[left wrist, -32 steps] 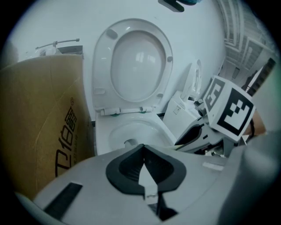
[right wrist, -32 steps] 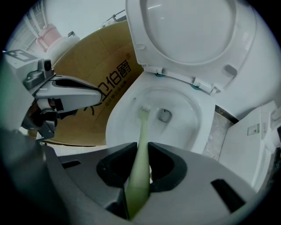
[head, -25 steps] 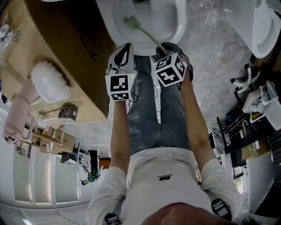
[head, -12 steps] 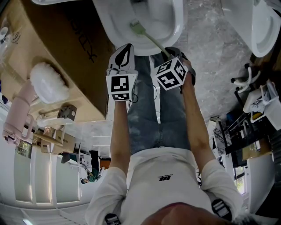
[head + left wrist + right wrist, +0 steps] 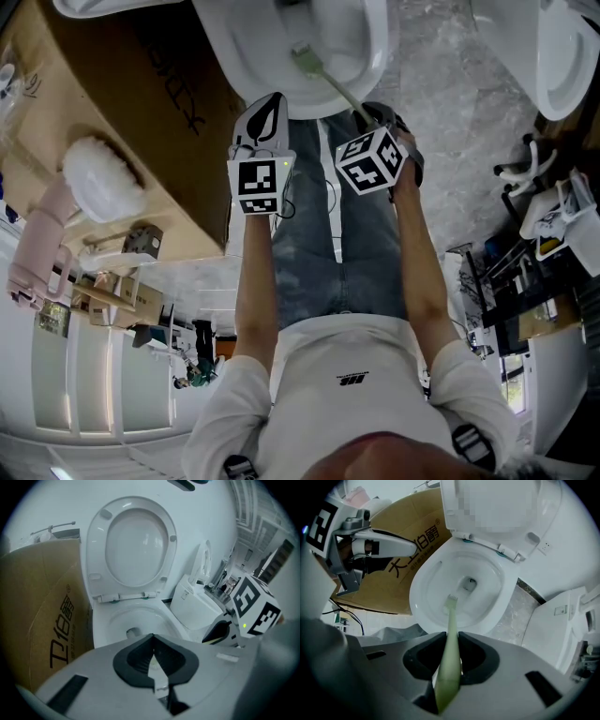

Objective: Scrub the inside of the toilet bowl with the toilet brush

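Scrubbing stage, judged to be in progress. The right tool (image 5: 450,639) is clamped on the pale green handle of the toilet brush (image 5: 451,620), both jaws pressed against the handle near its rear end, so that most of its length projects forward and down into the toilet bowl (image 5: 423,581). The flat bristled head lies over the near inner slope of the bowl, short of the drain opening at the bottom; whether the bristles are pressed onto the porcelain or held just off it cannot be settled from either view. The left tool (image 5: 153,644) has its jaws drawn together on nothing and is held above the front of the bowl beside the right one, taking no part in the work. The raised seat (image 5: 96,550) stands upright against the wall, leaving the bowl fully accessible. A cardboard box (image 5: 42,616) stands close against the bowl on the person's left. Progress assessment: the brush is taken up and is inside the bowl, so pick-up and approach are complete. The porcelain shows no foam, streaks or soil, so the extent already scrubbed cannot be determined. Outstanding, on the evidence available: strokes across the far wall, both side walls, the area round the drain and beneath the rim.
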A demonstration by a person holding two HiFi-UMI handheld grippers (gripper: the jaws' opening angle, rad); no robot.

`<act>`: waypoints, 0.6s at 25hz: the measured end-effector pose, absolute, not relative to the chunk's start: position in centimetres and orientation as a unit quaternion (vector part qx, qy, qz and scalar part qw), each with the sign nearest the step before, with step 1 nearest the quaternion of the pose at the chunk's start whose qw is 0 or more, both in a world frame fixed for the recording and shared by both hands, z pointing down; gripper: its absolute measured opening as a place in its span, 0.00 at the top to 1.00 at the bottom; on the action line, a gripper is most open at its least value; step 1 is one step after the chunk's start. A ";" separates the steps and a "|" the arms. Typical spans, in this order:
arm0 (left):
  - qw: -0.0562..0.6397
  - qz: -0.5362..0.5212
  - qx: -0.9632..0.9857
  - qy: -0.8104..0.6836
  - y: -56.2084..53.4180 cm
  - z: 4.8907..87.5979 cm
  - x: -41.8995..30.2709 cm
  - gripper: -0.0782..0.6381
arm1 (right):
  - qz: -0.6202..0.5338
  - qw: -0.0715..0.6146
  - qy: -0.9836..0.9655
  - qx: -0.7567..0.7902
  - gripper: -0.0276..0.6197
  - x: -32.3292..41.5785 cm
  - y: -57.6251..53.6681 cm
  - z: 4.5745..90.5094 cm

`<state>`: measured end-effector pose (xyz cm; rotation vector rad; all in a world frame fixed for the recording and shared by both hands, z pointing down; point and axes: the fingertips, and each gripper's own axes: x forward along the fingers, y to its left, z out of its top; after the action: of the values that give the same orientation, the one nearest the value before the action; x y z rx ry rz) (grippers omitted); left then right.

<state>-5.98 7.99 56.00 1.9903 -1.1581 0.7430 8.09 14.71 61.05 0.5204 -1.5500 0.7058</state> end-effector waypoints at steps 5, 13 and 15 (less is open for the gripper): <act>0.356 0.289 0.770 -0.445 7.8 56.1 -5.7 0.88 | 0.319 0.622 -0.672 0.246 0.85 8.1 14.6 61.5; 0.359 0.292 0.768 -0.443 7.5 56.5 -5.9 0.88 | 0.320 0.639 -0.653 0.251 0.85 7.7 14.3 63.1; 0.359 0.292 0.768 -0.443 7.3 56.5 -6.0 0.88 | 0.322 0.641 -0.650 0.251 0.85 7.6 14.1 63.5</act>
<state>-6.01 7.32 56.54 1.9795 -1.1424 0.7531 7.61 14.10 63.53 0.5715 -1.4828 0.7333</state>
